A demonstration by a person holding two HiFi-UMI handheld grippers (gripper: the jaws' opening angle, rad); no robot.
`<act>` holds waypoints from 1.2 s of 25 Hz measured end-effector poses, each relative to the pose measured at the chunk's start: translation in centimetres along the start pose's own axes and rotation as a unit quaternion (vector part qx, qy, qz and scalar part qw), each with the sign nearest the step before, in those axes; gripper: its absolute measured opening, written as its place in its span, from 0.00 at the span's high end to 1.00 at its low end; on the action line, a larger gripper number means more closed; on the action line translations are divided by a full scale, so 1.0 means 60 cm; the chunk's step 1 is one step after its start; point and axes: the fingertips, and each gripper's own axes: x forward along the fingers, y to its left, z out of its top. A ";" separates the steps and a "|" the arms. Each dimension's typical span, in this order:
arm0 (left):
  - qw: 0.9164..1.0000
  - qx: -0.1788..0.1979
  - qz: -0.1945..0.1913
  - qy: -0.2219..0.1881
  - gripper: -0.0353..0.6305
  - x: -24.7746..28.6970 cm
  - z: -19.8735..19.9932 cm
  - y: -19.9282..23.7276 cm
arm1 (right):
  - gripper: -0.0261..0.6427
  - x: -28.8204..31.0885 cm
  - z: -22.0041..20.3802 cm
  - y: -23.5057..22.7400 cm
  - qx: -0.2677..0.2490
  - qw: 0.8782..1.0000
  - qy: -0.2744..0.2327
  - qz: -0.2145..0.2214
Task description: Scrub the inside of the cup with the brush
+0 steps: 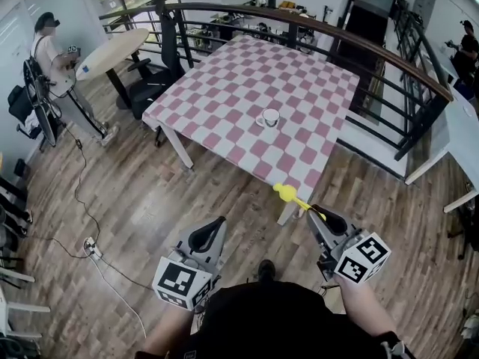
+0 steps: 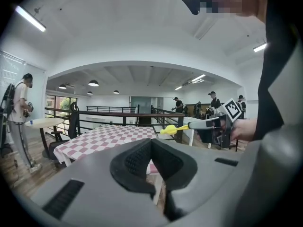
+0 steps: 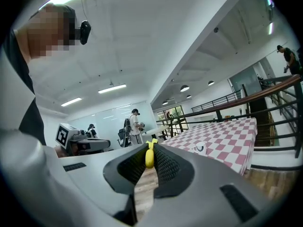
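Checkered table, chair (possibly office type)

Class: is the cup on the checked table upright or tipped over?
Upright: the cup stands on its base, with its round mouth facing up.
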 end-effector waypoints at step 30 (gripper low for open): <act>0.989 0.030 -0.139 0.042 0.94 0.492 0.088 0.340 | 0.90 0.391 0.093 -0.348 0.043 0.994 0.007 -0.098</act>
